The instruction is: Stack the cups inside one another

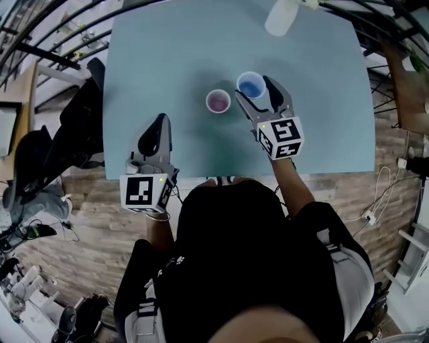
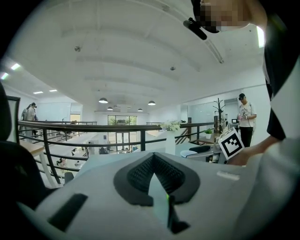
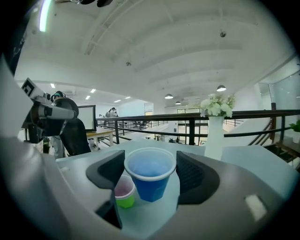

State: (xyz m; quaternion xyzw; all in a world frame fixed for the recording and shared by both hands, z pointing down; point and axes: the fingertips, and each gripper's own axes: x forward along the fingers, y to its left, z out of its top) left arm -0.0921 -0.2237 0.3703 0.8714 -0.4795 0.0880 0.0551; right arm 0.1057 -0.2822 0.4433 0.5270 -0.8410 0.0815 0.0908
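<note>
Here the right gripper's [image 1: 258, 94] wide jaws flank the blue plastic cup [image 3: 150, 176]; a crooked squeeze could tip it onto the small green cup [image 3: 124, 194]. The left gripper's [image 2: 154, 173] jaws sit closed, empty.

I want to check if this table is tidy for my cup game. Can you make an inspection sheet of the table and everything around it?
Surface: pale blue table, mostly bare.
Job's things: blue cup and a smaller green cup with pink inside, both upright, side by side, not yet stacked.
Clutter: white vase of flowers at the far edge.
Grippers: left gripper shut and empty, by the table's near edge; right gripper open, with the blue cup between its jaws and no squeeze seen.
Cables: white cable on the floor, right of the table.
Surroundings: black railing, dark chair left of the table, wood floor.
</note>
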